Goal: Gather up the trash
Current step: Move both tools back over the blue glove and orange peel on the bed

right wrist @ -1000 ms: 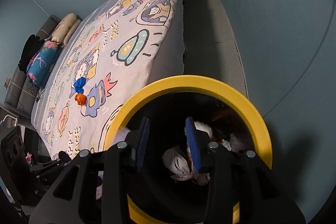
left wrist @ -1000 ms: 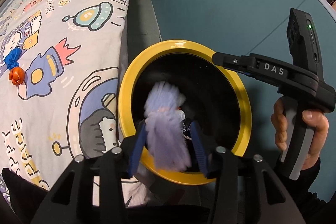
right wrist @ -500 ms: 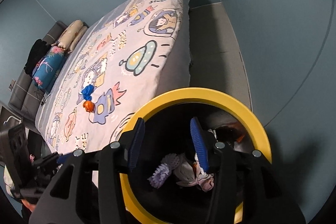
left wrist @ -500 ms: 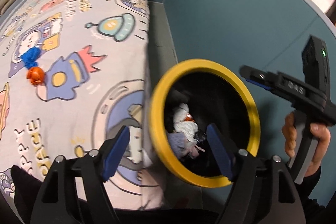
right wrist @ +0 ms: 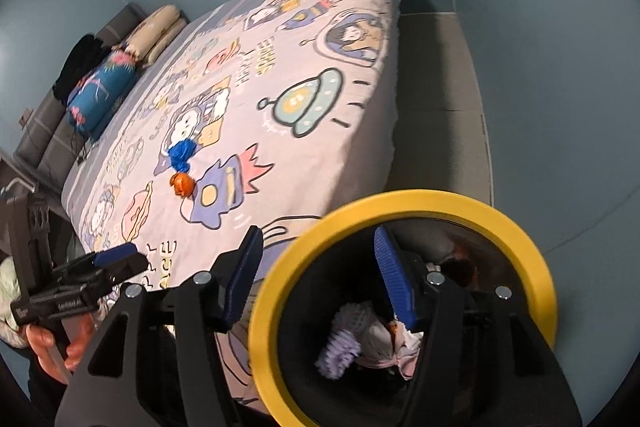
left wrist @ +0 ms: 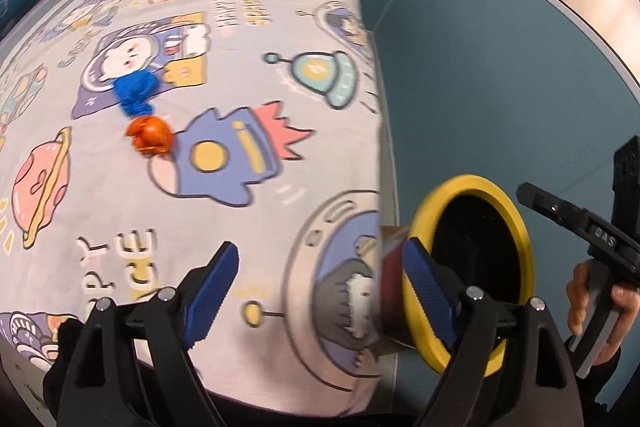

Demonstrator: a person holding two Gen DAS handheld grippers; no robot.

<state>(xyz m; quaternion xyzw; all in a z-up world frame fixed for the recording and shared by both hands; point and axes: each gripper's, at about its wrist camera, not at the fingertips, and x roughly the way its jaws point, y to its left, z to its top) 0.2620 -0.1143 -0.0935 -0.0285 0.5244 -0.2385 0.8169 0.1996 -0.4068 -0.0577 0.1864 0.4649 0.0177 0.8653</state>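
Note:
A blue crumpled wrapper [left wrist: 134, 91] and an orange crumpled ball [left wrist: 151, 137] lie side by side on the cartoon-print bed sheet [left wrist: 248, 27], far ahead of both grippers. Beside the bed stands a black bin with a yellow rim [right wrist: 420, 197]; inside it lie a purple wad [right wrist: 340, 347] and pale crumpled pieces [right wrist: 384, 343]. My left gripper [left wrist: 320, 283] hovers over the bed's near edge, its jaws opening with nothing between them. My right gripper [right wrist: 320, 279] hangs over the bin's left rim, its jaws also opening and holding nothing. The wrapper [right wrist: 182, 153] and ball [right wrist: 182, 183] also show in the right wrist view.
Pillows [right wrist: 160, 31] and a blue patterned cushion [right wrist: 100, 91] sit at the bed's head. A grey floor strip [right wrist: 436, 99] runs between the bed and the teal wall. A hand [left wrist: 592, 299] holds the right gripper next to the bin [left wrist: 468, 183].
The left gripper let the purple wad fall into the bin, opened wide and swung left over the bed. The right gripper opened and shifted left off the bin's middle.

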